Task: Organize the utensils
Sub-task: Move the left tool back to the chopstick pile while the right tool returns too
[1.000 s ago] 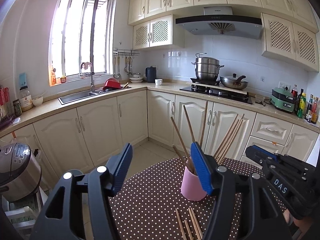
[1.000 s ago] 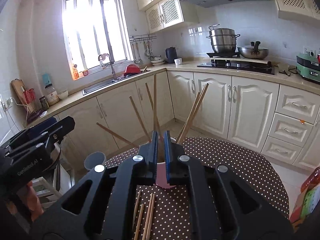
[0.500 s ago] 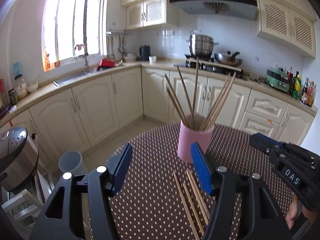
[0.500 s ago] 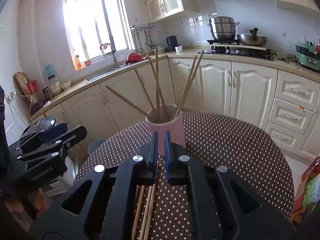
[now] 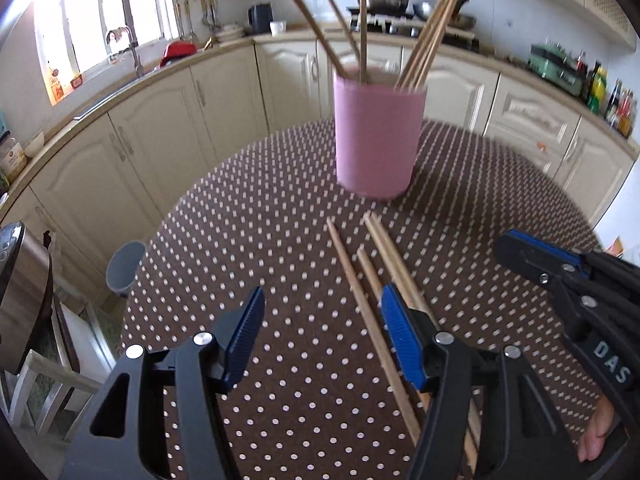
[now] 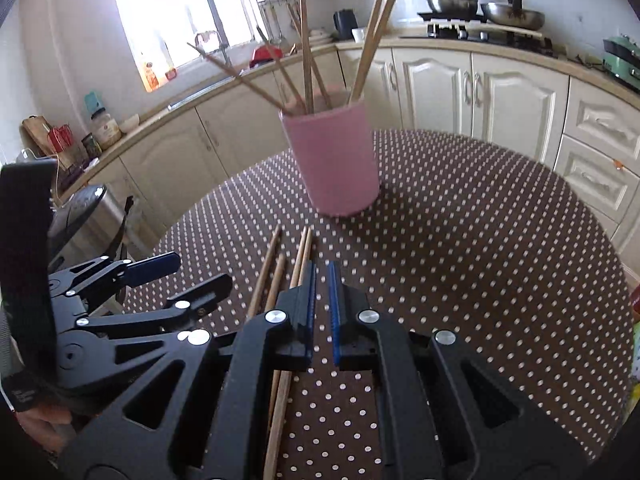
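Note:
A pink cup holding several wooden chopsticks stands on a round brown dotted table; it also shows in the right wrist view. Several loose chopsticks lie flat on the cloth in front of the cup, seen too in the right wrist view. My left gripper is open and empty, low over the table, its right finger above the loose chopsticks. My right gripper is nearly shut with a thin gap, empty, just right of the loose chopsticks. Each gripper shows in the other's view.
Cream kitchen cabinets curve around behind the table. A grey bin stands on the floor at the left. A rice cooker sits at the far left. A stove with pots is at the back.
Both grippers have dropped from above the cup to low over the table near the loose chopsticks. The left stays open, the right stays nearly shut.

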Motion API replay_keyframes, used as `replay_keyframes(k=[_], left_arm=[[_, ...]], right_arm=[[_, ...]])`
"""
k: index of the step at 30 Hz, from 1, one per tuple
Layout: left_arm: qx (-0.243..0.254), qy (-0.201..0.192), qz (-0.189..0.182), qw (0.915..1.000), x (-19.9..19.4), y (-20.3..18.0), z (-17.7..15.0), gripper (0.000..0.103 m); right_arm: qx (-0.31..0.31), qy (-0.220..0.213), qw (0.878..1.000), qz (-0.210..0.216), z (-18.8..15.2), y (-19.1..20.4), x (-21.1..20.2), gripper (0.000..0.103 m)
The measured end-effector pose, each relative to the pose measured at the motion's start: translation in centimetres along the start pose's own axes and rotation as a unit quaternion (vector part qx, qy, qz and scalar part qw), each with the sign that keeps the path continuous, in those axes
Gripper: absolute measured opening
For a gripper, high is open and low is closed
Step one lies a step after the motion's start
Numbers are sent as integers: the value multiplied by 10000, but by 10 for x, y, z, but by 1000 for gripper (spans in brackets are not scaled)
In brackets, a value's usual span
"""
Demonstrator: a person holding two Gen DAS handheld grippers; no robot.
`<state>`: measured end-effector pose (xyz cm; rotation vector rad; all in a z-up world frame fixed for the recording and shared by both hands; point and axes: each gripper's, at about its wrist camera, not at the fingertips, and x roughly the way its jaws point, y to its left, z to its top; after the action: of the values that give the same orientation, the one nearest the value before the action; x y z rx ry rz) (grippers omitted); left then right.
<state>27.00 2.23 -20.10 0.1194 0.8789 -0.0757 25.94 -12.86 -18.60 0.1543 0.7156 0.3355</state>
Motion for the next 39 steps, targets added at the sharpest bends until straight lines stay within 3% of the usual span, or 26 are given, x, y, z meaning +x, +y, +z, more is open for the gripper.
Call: replay_keyframes(k=[6,22,27,32,39], left_arm=[[136,263,189,9994,26,-7,-6,60],[78,421,75,9991,63,-4,26,60],[267,313,-181,9990,63,0,27,36],[360,311,-287,9985,62,1,24,25],[342,314,-379,9982,59,12,19,24]], right_arm=[[75,232,9997,66,-9,-6,16,7],[73,595,9980,219,-6,-9,42,7],[-20,734,9970,225,-5,1,54,16],[-122,852,9962,125,-5,4,66,16],[-287,927,9952,144,1,17,72,16]])
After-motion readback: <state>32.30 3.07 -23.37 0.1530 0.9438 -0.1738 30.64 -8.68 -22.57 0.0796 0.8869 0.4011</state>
